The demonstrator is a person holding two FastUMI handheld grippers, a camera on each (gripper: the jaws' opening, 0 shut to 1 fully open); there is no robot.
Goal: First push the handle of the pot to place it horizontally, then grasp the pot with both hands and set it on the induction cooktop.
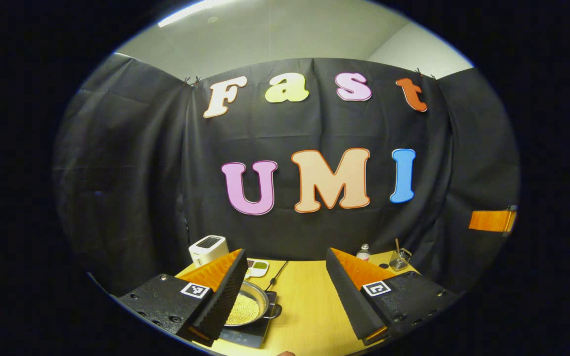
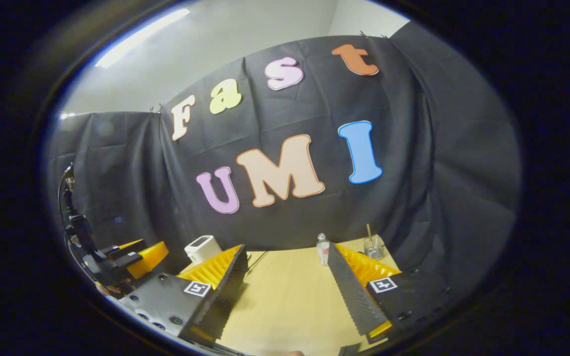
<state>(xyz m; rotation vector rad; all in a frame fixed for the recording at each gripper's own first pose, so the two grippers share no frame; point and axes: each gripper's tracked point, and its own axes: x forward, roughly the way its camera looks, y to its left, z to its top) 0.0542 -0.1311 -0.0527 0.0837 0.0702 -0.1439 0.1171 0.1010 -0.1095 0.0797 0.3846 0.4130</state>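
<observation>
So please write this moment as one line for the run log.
pot: on induction cooktop | left gripper: open, raised, apart from pot | right gripper: open, above table

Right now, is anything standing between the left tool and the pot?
Nothing visible does. The pot lies just ahead of the open left tool, low on its left side, apparently already resting on the cooktop.

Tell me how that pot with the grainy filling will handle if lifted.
The pot looks like shallow metal, so probably stiff but smooth under a gripper. Its loose yellowish contents would likely shift or spill if tilted. It sits on the cooktop, whose flat surface may let it slide when pushed.
</observation>
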